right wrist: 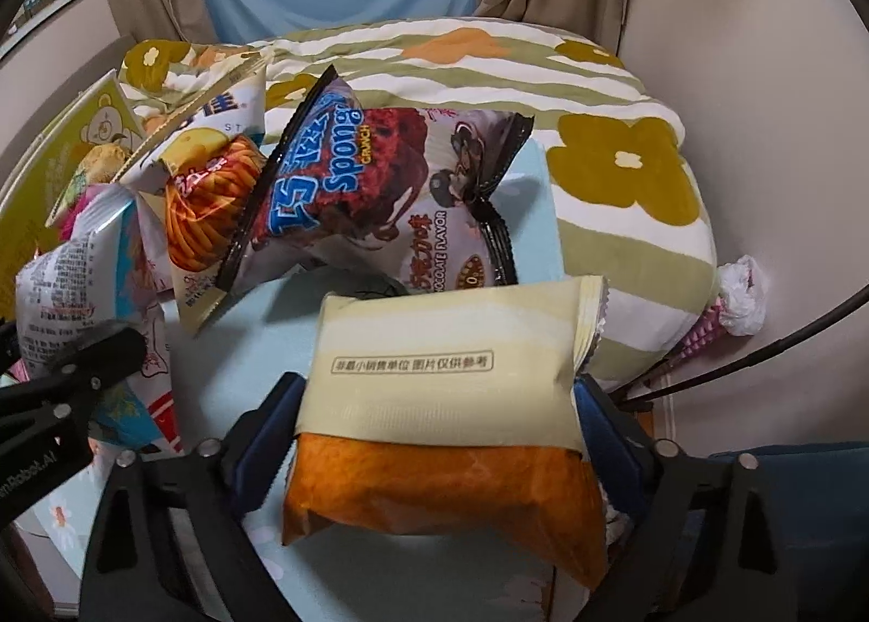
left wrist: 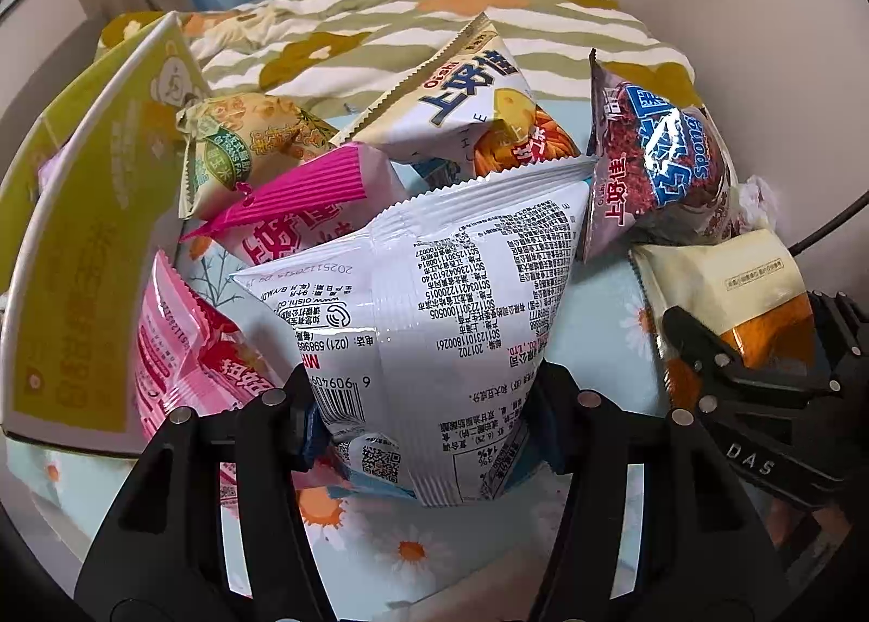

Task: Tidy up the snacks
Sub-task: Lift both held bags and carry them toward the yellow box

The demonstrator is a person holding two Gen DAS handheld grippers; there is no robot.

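The left gripper [left wrist: 423, 421] pinches the white bag [left wrist: 434, 296], long axis pointing away. The right gripper [right wrist: 434, 437], tilted down, brackets the cream pack [right wrist: 451, 404] crosswise, pads touching.

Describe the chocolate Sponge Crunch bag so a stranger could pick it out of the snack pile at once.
Start at the floral green-and-white duvet bunched at the far end of the bed. Just in front of it, on the pale blue sheet, the chocolate Sponge Crunch bag leans against a white bag with orange sticks. It alone is dark brown with black crimped ends and big blue lettering.
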